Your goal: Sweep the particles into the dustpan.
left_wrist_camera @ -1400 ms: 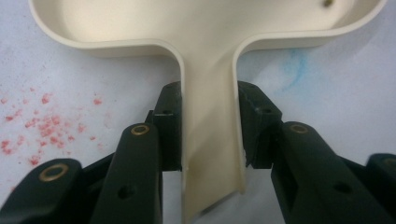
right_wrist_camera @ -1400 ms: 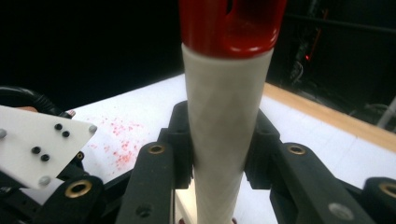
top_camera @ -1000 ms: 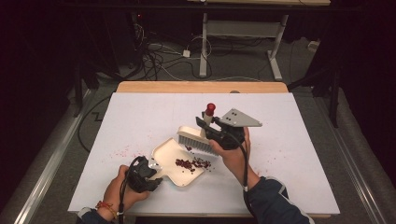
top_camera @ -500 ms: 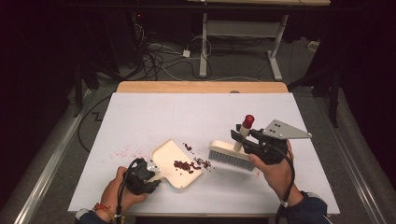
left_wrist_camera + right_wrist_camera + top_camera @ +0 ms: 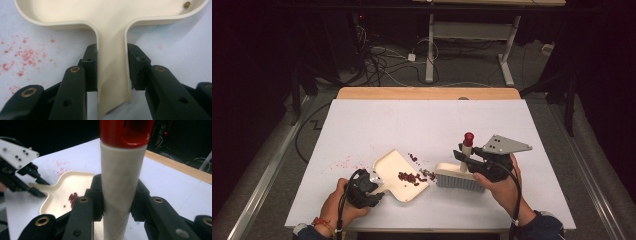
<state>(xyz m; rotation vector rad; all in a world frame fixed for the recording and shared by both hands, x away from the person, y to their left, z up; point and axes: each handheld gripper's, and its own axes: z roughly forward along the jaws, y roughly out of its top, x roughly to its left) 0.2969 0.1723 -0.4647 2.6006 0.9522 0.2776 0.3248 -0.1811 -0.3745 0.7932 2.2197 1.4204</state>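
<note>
1. While the left gripper (image 5: 371, 189) is keeping its jaws closed tight on the handle of the dustpan (image 5: 399, 175), the brush (image 5: 460, 176) is swinging back toward the pan — half a second ago it was sitting farther out to the pan's right, and a second ago it was up over the pan itself.

2. In the left gripper view, the two black jaws are pressing both sides of the cream handle (image 5: 112, 75), and the pan is lying flat on the white table (image 5: 427, 125).

3. The right gripper (image 5: 468, 156) is clamping the brush's cream stem (image 5: 122, 182) just below its red cap (image 5: 468, 137); the bristles are resting on the table just right of the pan's open lip.

4. A small heap of dark red bits (image 5: 409, 177) is already lying inside the pan, and a few more (image 5: 428, 174) are sitting at the lip, between pan and bristles.

5. Pink crumbs (image 5: 343, 162) are staying scattered to the pan's left — untouched so far.

6. Judging by this, another sweep is starting: the brush looks set to push the bits at the lip into the pan, while the left-side crumbs are waiting for a later pass.
</note>
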